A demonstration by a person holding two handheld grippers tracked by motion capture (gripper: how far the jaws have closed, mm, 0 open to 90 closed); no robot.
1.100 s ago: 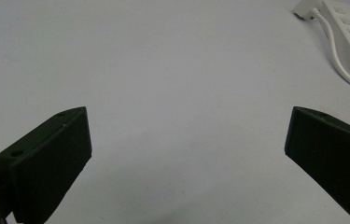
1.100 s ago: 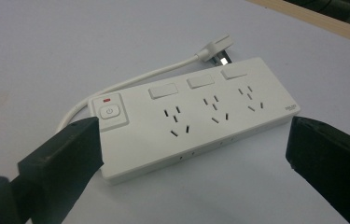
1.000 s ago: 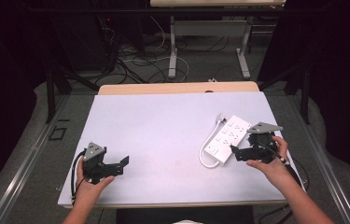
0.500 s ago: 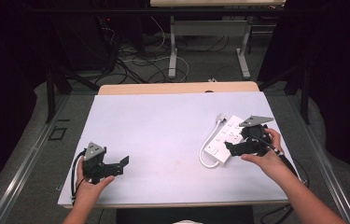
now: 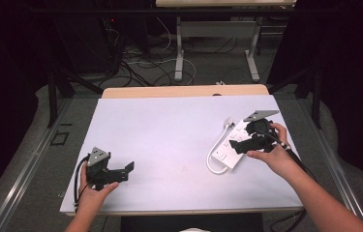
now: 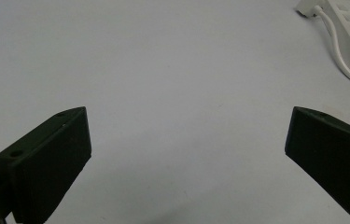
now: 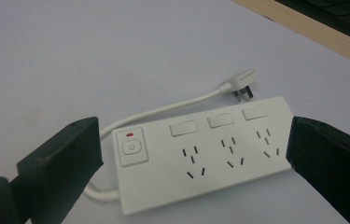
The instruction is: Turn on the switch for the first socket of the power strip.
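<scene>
One power strip [image 7: 205, 156], white, is laid flat on the right half of the table [image 5: 169, 130], long side slanted to the table's edge, sockets and switches facing up so that they can be reached from above. Its cord [image 7: 163, 109] is looped round the switch end and run back along the far side, the plug [image 7: 240, 86] lying loose on the table just beside the strip, plugged into nothing. Two grippers are held by a person. The right gripper [image 5: 241, 143] is poised over the strip with jaws spread wide and nothing between them; in the right gripper view the strip is framed between the two jaws, which suggests that a grasp across its length or a press on it is being lined up. The left gripper [image 5: 129, 167] is rested low near the table's front left, well apart from the strip, jaws likewise wide and empty, probably kept in reserve.
</scene>
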